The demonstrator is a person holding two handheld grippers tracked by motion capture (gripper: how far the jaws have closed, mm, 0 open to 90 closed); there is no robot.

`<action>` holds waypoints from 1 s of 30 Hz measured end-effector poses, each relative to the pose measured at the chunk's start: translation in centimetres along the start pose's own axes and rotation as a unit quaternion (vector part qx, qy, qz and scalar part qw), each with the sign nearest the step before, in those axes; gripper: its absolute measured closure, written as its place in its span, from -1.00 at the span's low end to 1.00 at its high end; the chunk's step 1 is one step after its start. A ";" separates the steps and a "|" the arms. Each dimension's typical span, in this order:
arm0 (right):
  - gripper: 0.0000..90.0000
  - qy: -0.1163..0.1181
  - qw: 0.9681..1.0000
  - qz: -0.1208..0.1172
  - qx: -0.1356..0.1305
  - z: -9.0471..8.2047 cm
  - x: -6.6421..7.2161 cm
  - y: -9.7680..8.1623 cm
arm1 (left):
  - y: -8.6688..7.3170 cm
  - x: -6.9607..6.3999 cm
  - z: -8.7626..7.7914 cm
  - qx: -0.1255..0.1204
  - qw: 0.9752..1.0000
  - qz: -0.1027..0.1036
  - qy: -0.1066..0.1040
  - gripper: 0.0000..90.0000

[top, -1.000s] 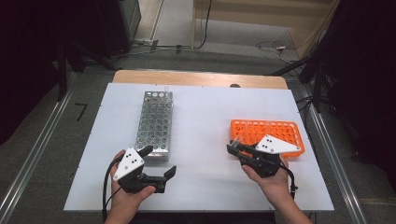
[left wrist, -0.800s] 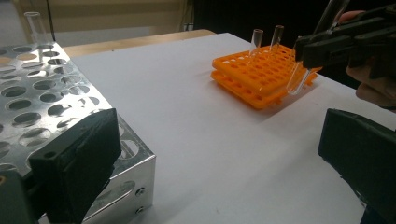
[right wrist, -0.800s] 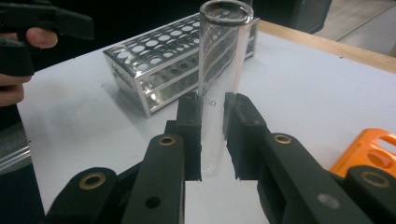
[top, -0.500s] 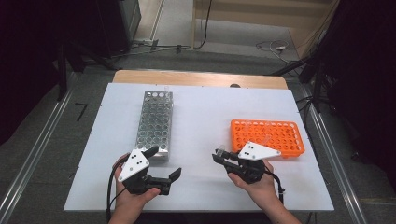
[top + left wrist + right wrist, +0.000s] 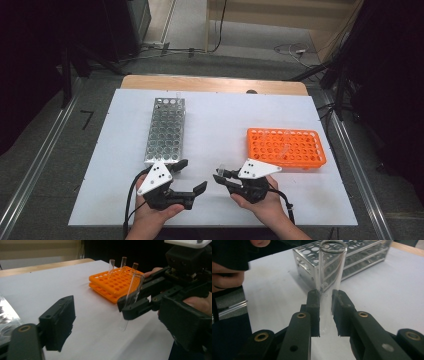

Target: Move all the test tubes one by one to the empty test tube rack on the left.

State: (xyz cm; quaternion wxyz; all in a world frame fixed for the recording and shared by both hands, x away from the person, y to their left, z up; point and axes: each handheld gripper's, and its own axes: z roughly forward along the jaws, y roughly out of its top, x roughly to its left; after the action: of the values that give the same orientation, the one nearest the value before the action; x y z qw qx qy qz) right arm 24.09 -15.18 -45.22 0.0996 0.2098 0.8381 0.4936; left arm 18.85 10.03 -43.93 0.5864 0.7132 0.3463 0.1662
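Firmly, right gripper (image 5: 325, 312) jaws pinch clear glass tube (image 5: 329, 277); left gripper (image 5: 187, 180) jaws spread, closing.

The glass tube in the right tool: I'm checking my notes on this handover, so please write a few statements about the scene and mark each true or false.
1. The right tool is shut on the glass tube. True.
2. The tube is held lying flat. False: it stands roughly upright between the pads.
3. The left tool already grips the tube. False: its jaws have just been closing, but they stand apart with nothing between them.
4. The orange rack lies right of the metal rack in the high view. True.
5. The orange rack holds no tubes. False: the left gripper view shows three tubes standing in it.
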 end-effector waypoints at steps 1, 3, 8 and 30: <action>0.65 0.003 1.000 -0.002 0.001 0.1 0.2 0.0 | 0.1 -0.2 0.1 0.001 1.000 0.000 -0.001 -0.55; 0.65 0.007 1.000 -0.007 0.003 0.4 0.5 0.0 | 0.1 -0.5 0.4 0.001 1.000 0.003 -0.004 -0.40; 0.65 0.020 1.000 -0.015 0.007 0.8 1.3 0.1 | 0.1 -1.1 0.8 0.006 1.000 0.014 -0.017 -0.07; 0.65 0.044 0.999 -0.027 0.015 1.3 2.5 0.4 | -0.1 -1.7 1.5 0.020 0.999 0.034 -0.035 0.67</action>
State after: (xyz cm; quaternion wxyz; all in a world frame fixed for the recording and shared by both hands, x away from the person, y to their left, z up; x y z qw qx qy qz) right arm 22.39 -12.89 -45.40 0.0728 0.1672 0.8544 0.4865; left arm 18.60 7.82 -44.17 0.5777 0.7417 0.3045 0.1533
